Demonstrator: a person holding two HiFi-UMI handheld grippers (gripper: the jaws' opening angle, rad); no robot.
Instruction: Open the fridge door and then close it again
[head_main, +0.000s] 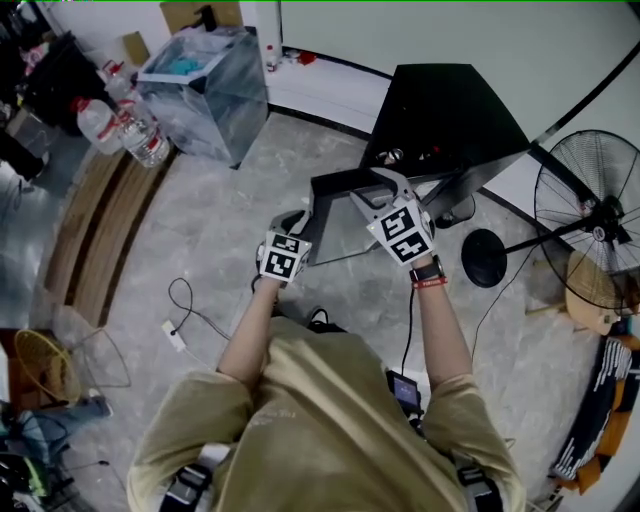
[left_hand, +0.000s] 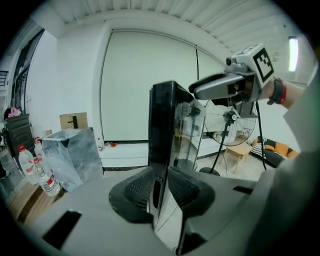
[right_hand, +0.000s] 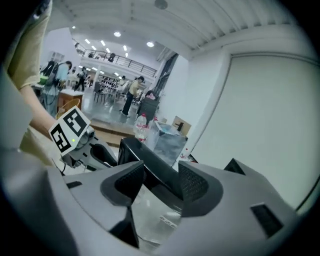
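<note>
The free upright edge of the door (left_hand: 162, 117) is pinched by the left gripper (left_hand: 161, 186), with one ribbed pad laid against each face of the black frame. Just to that gripper's right, and a little higher, the right gripper (right_hand: 161, 182) is held over the door's top edge. Its jaws are spread wide. The black top rail is seen running between them, with a clear gap at the left pad and the glass pane showing below. The door is thus found between the jaws of both grippers, swung well out from the fridge (head_main: 445, 115), whose black cabinet stands just beyond the right gripper with its inside exposed. A loose cable (head_main: 185, 300) is seen on the floor (head_main: 250, 180) beneath the left gripper and to its left. Farther off, to the right of the right gripper, a standing fan (head_main: 590, 200) is placed near the wall (head_main: 450, 30). Well ahead of the left gripper and to its left, a plastic-wrapped box (head_main: 205, 95) is set on the floor, and water bottles (head_main: 140, 135) are grouped just beside it.
</note>
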